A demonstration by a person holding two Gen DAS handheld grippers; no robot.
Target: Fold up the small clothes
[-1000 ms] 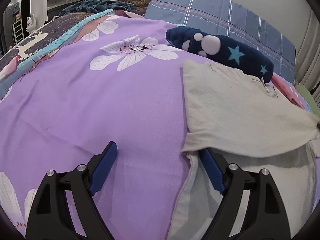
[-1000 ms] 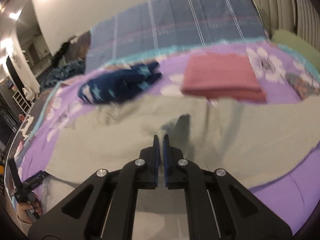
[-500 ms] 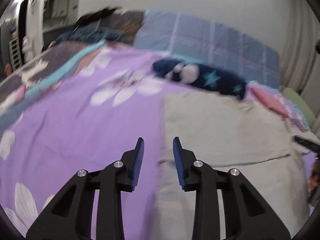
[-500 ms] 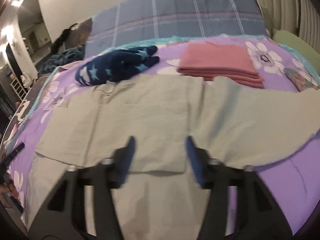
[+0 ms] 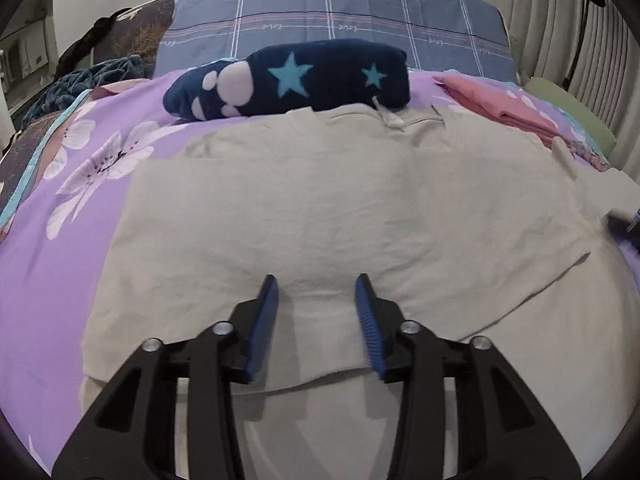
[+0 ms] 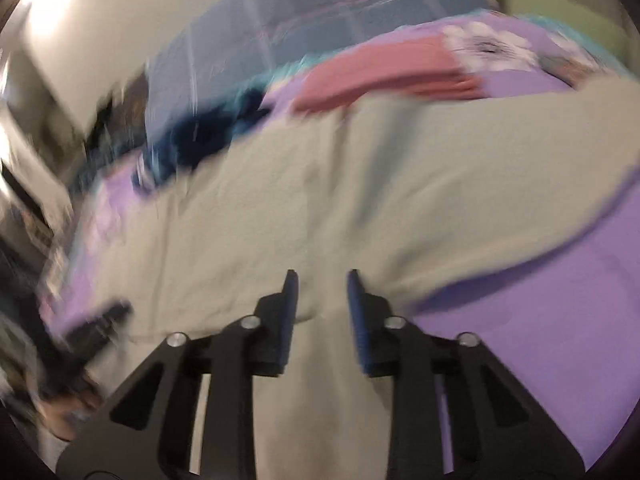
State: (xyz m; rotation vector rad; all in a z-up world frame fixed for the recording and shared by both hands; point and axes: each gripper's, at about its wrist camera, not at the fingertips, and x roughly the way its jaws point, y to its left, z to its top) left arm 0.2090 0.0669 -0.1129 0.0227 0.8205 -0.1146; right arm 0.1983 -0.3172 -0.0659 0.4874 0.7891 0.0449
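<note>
Home bedroom, bed (image 5: 60,216) with purple floral sheet, blue plaid pillow (image 5: 332,20) against the plain wall, folded pink clothes (image 5: 500,108) and navy star-print fleece (image 5: 304,76) laid out, curtain (image 5: 560,32) alongside.

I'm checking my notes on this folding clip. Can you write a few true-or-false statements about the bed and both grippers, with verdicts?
1. The beige garment lies spread on the purple floral bedsheet. True.
2. The left gripper pinches the garment. False: its fingers stand apart above the cloth, nothing clamped.
3. The navy star-print item lies beyond the garment. True.
4. The pink folded clothes lie on top of the beige garment. False: they lie beside it.
</note>
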